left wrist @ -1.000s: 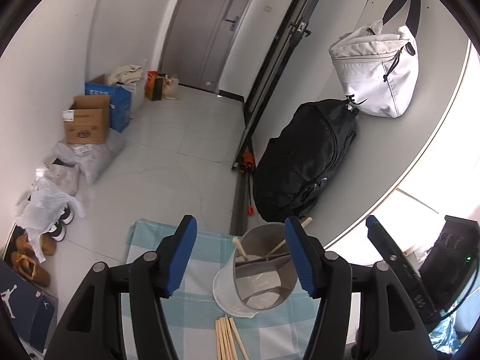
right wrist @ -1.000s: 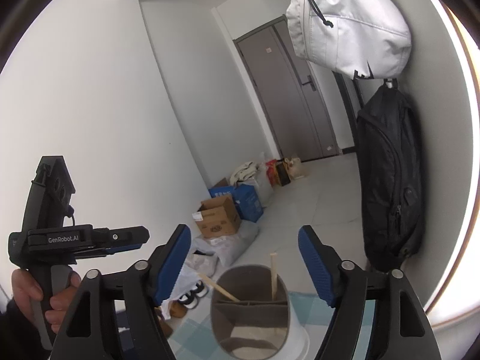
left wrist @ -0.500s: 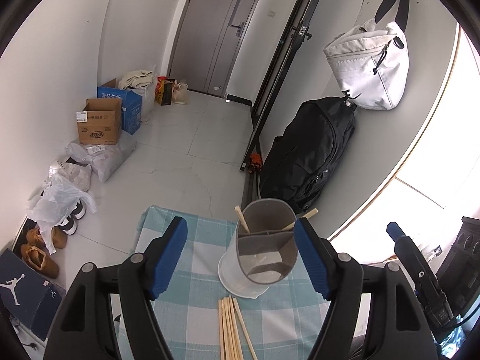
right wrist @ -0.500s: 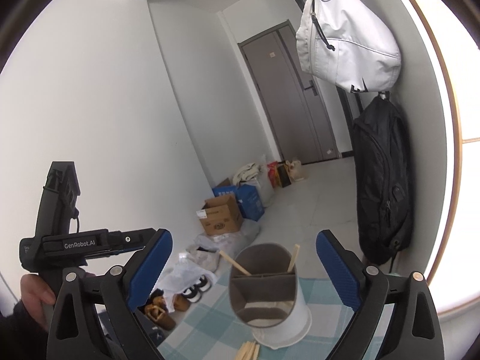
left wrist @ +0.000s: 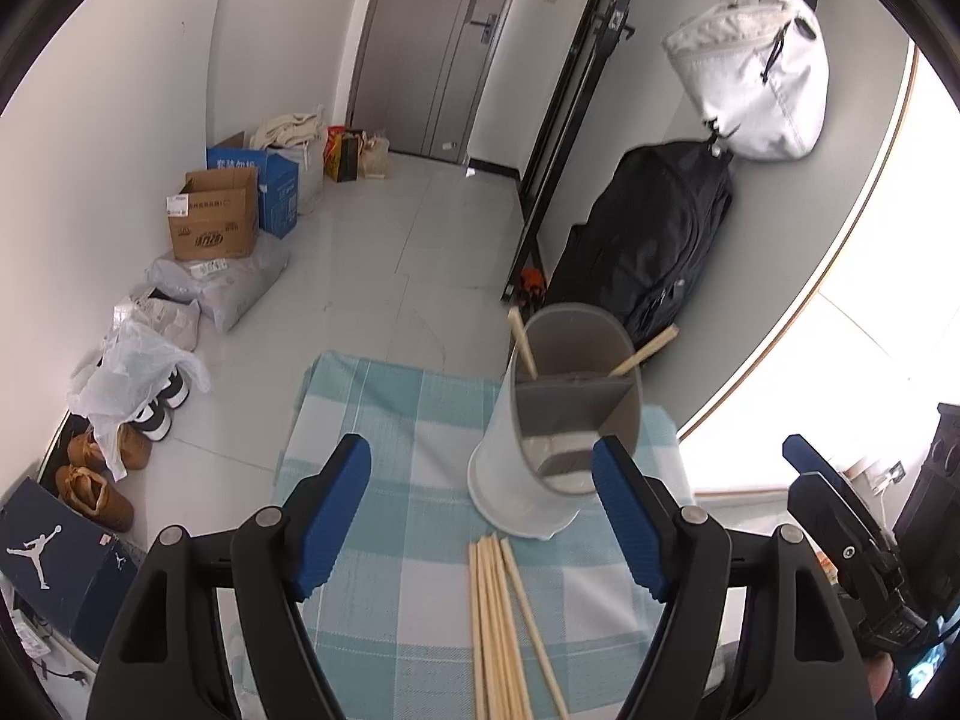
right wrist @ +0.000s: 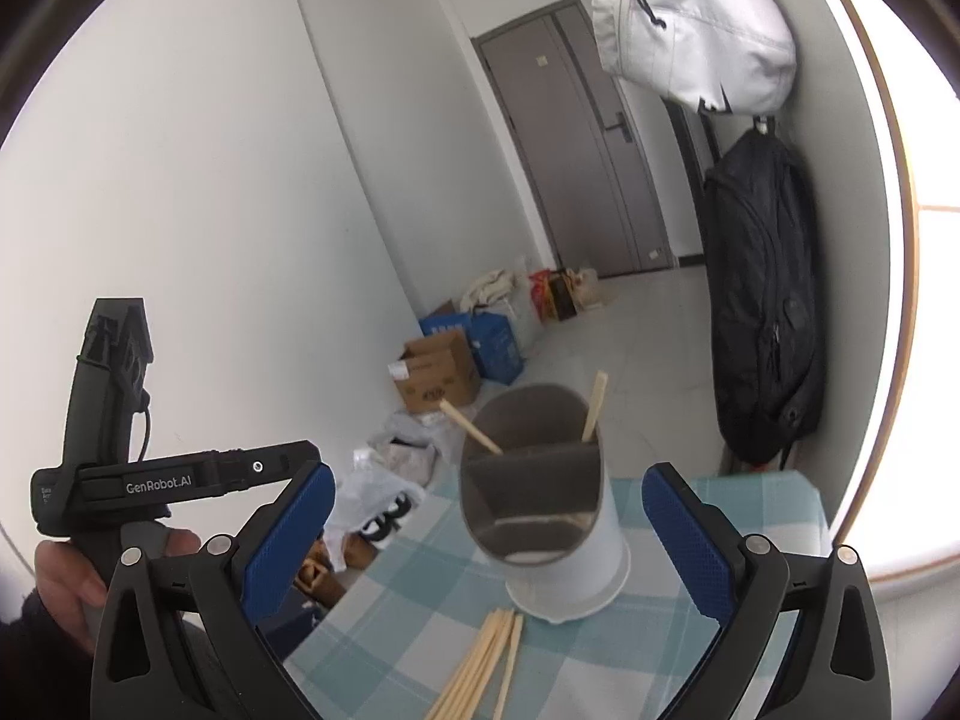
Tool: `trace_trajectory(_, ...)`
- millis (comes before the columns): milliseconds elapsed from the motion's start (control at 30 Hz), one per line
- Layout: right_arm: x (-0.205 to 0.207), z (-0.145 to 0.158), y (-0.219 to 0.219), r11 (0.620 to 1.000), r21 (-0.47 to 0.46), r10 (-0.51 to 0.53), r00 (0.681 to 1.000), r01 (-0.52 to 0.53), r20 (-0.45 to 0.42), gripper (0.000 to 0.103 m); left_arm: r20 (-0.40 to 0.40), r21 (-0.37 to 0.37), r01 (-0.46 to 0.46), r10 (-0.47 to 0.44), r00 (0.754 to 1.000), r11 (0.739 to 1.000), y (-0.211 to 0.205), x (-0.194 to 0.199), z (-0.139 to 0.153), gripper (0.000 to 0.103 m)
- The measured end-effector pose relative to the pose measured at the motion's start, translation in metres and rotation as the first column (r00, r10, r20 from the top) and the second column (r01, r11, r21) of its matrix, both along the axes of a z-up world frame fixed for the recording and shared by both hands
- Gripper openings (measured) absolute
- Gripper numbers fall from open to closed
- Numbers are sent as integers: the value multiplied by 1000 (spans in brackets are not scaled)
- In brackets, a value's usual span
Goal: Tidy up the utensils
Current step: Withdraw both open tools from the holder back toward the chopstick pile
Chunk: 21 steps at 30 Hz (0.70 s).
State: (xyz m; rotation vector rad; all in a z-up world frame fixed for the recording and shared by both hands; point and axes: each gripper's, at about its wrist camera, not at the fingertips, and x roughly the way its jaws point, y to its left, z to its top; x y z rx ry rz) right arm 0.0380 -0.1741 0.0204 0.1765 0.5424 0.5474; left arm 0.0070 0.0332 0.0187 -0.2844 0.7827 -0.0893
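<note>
- Left gripper [left wrist: 483,498]: jaws apart and have just been opening, nothing between the blue pads, no contact with anything.
- Right gripper [right wrist: 489,534]: jaws spread wide, also just been opening, nothing clamped. Its tip also shows at the right edge of the left wrist view.
- Utensil holder [left wrist: 561,414]: white cylinder with a grey divided insert, standing upright on the checked tablecloth [left wrist: 390,420], toward the far right part of the table.
- Two chopsticks in holder [left wrist: 523,343]: they stand in the far compartment, one leaning left, one leaning right, tips poking above the rim.
- Loose chopsticks [left wrist: 501,618]: a bundle lying flat on the cloth just near of the holder's base, roughly side by side, one splayed off to the right. Far ends sit close to the base; I can't tell if they touch it.
- In both wrist views the holder and the bundle appear in the gap between the fingers, beyond the pads.
- Person's hand [right wrist: 72,576] wraps the left gripper's handle, seen low left in the right wrist view.
- Background: black backpack [left wrist: 648,240] against the right wall, white bag [left wrist: 756,78] hanging above it, cardboard box [left wrist: 213,222] and shoes [left wrist: 102,468] along the left wall on the floor.
</note>
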Motion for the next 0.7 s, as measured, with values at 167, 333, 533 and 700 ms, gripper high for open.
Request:
trace_trajectory(167,7,-25,4,999,-49,-3,996,-1,-88,103,-52,25,4,-3,999,1000,-1,2,-27,73)
trace_trajectory(333,14,-48,2,997,-77,-24,986,11,-167,103,-120,24,30,-27,992,999,-4,7,-59,73)
trace_trajectory(533,25,-73,2,992,-120,-67,962,36,-263,103,-265,25,69,-60,962,997,-10,19,-100,73)
trace_trajectory(700,32,-87,0,988,-149,-94,950,52,-298,100,-374,38,62,-44,926,997,-11,28,-125,73)
